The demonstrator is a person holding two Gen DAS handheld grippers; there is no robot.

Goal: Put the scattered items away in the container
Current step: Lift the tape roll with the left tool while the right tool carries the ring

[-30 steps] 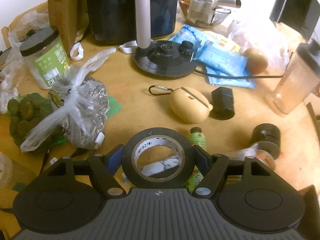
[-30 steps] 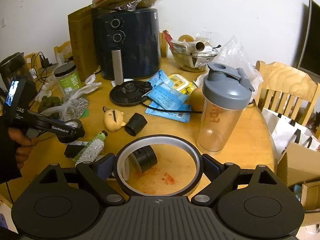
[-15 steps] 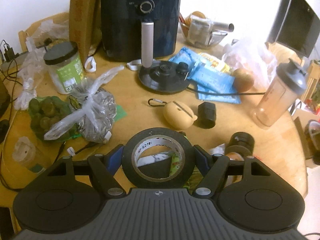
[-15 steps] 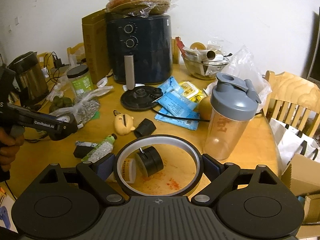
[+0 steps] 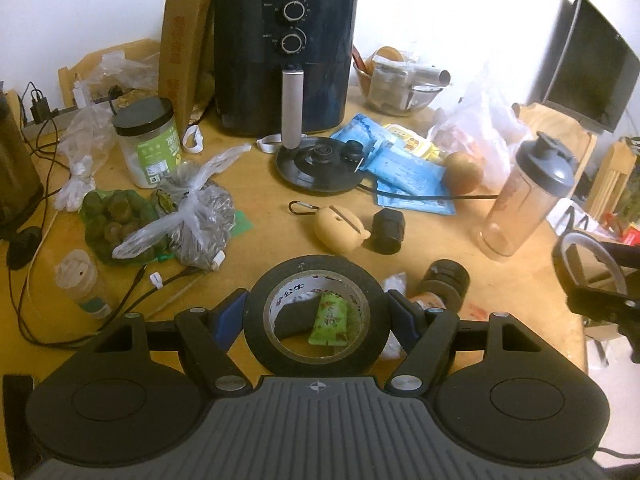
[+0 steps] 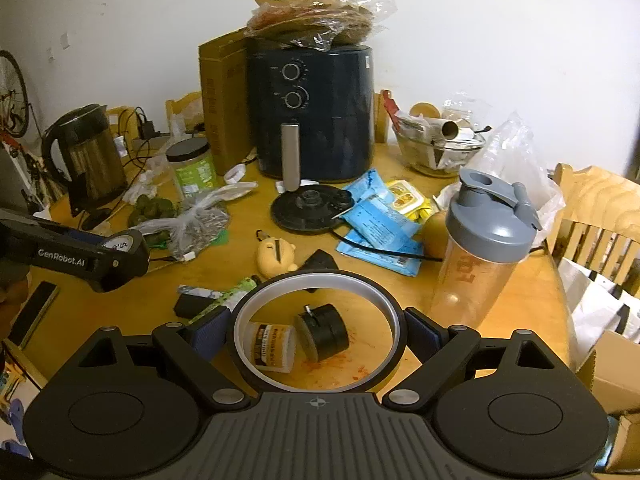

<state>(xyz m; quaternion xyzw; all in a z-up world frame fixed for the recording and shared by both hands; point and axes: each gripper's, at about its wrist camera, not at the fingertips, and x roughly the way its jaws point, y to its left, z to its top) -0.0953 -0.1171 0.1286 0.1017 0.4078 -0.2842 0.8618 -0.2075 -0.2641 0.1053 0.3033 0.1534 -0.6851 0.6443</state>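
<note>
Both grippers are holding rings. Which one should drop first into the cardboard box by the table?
Right, probably. The right gripper, shut on the white-rimmed ring, is on the cardboard box side of the table; the left gripper, with its tape roll, is opposite.

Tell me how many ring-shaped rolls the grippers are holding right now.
2. A black tape roll sits clamped in the left gripper; a larger thin grey-rimmed ring sits clamped in the right gripper. More could lie hidden among the table clutter.
</note>
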